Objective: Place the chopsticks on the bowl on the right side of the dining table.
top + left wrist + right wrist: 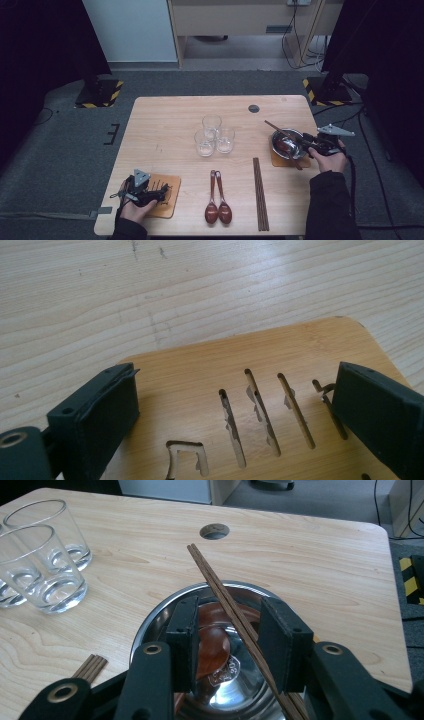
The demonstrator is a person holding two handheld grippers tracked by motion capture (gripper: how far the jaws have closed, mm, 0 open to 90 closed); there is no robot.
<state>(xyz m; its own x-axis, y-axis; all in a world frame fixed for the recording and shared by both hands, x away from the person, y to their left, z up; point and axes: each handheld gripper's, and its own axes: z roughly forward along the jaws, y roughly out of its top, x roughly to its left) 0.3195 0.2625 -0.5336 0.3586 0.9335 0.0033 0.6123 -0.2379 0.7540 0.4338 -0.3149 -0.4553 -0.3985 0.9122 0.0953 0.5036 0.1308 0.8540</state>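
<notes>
Hovering at the right edge of the high view, the right gripper (pixel 306 141) sits just beside the steel bowl (pixel 280 139), which rests on a wooden coaster (pixel 278 161) near the table's (pixel 165 120) right side. In the right gripper view its jaws are partly spread, and a pair of chopsticks (pixel 220 592) runs diagonally between them, laid across the bowl's rim; whether the pads actually press on the sticks I cannot tell. A brown spoon (pixel 212 647) lies inside the bowl under the chopsticks, so this looks like one place setting being put together, with the sticks bridging the rim so they stay off the tabletop. At the lower left of the high view the left gripper (pixel 159 192) rests over a second coaster (pixel 170 192), a slotted wooden one; in the left gripper view its jaws stand wide apart with nothing between them, probably parked there while the other hand works. Toward the bottom centre lie two more spoons (pixel 218 206) and another pair of chopsticks (pixel 260 192), apparently waiting for the next setting, and three glasses (pixel 214 134) cluster at the middle of the table.
</notes>
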